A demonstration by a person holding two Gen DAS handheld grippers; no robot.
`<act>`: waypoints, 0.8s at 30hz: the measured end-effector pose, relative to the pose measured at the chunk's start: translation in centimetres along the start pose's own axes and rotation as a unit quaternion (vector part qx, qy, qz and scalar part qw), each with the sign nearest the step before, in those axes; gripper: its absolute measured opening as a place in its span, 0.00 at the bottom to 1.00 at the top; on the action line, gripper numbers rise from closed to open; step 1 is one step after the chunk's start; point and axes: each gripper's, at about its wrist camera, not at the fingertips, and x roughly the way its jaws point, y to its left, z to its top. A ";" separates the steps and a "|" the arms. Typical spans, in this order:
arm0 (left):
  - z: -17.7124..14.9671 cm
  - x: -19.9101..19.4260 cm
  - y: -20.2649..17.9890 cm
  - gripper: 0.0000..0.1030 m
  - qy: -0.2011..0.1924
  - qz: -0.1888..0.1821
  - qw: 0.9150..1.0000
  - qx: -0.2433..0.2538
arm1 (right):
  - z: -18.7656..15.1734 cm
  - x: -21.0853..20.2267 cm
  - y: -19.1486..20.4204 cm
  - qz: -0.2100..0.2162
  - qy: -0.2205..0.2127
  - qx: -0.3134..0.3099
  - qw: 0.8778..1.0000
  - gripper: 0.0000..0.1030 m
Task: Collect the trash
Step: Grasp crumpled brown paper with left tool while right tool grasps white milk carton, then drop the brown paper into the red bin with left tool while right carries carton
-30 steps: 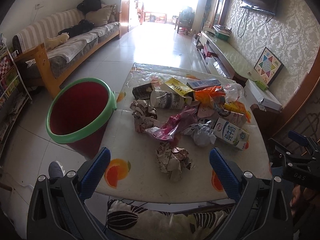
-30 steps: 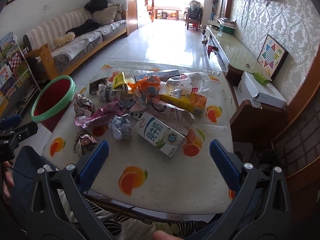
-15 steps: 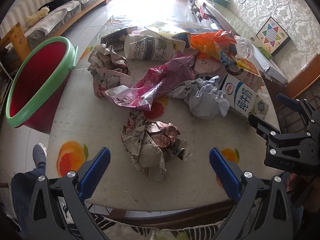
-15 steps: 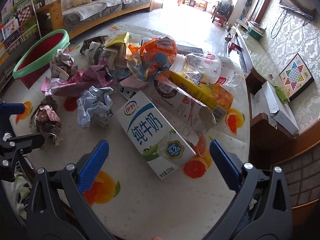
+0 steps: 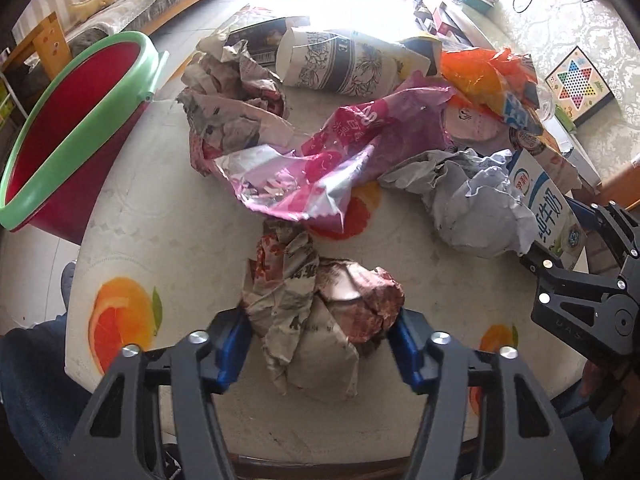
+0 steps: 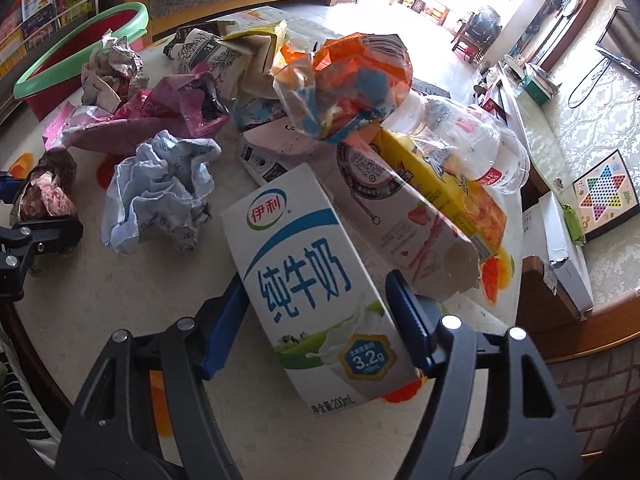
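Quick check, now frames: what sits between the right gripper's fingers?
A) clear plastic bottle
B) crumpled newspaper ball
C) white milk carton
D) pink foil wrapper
C. In the right wrist view the right gripper has its blue pads against both sides of the white milk carton, which lies on the table; the crumpled newspaper ball sits between the left gripper's fingers instead.

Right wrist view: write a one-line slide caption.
Right tool closing around a white milk carton on the trash-strewn table.
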 end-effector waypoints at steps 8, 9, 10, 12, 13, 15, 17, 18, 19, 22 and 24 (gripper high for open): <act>-0.4 -2.5 -0.3 0.44 -0.016 -0.017 1.000 0.017 | -0.7 -3.2 0.0 0.007 -0.029 0.033 0.999 0.56; -0.5 -3.1 -0.3 0.44 -0.022 -0.015 0.999 0.019 | -0.7 -3.9 -0.1 0.003 -0.035 0.039 0.999 0.56; -0.5 -3.7 -0.4 0.44 -0.029 -0.017 0.999 0.023 | -0.7 -4.7 -0.1 -0.003 -0.043 0.043 0.998 0.56; -0.8 -5.4 -0.5 0.44 -0.049 -0.023 0.998 0.032 | -0.6 -6.4 -0.5 -0.012 -0.059 0.057 0.997 0.56; -0.7 -6.2 -0.5 0.44 -0.062 -0.024 0.997 0.037 | -0.6 -7.3 -0.8 -0.014 -0.067 0.068 0.995 0.56; -0.2 -7.9 -0.5 0.44 -0.084 -0.030 0.995 0.037 | -0.4 -9.0 -1.5 -0.006 -0.081 0.099 0.992 0.56; 0.9 -9.8 -0.1 0.44 -0.107 -0.035 0.993 0.030 | 0.1 -10.8 -1.9 0.003 -0.101 0.126 0.987 0.56; 1.1 -10.9 0.4 0.44 -0.121 -0.037 0.992 0.026 | 0.7 -11.8 -1.8 0.005 -0.112 0.132 0.985 0.56; 1.6 -12.0 0.8 0.44 -0.134 -0.040 0.990 0.021 | 1.2 -12.7 -1.8 0.009 -0.125 0.136 0.983 0.56; 3.1 -15.2 2.4 0.44 -0.170 -0.043 0.985 0.007 | 3.4 -15.5 -1.2 0.036 -0.164 0.146 0.975 0.56; 3.9 -17.3 3.9 0.44 -0.191 -0.042 0.981 -0.003 | 5.5 -16.9 -0.1 0.044 -0.187 0.141 0.971 0.56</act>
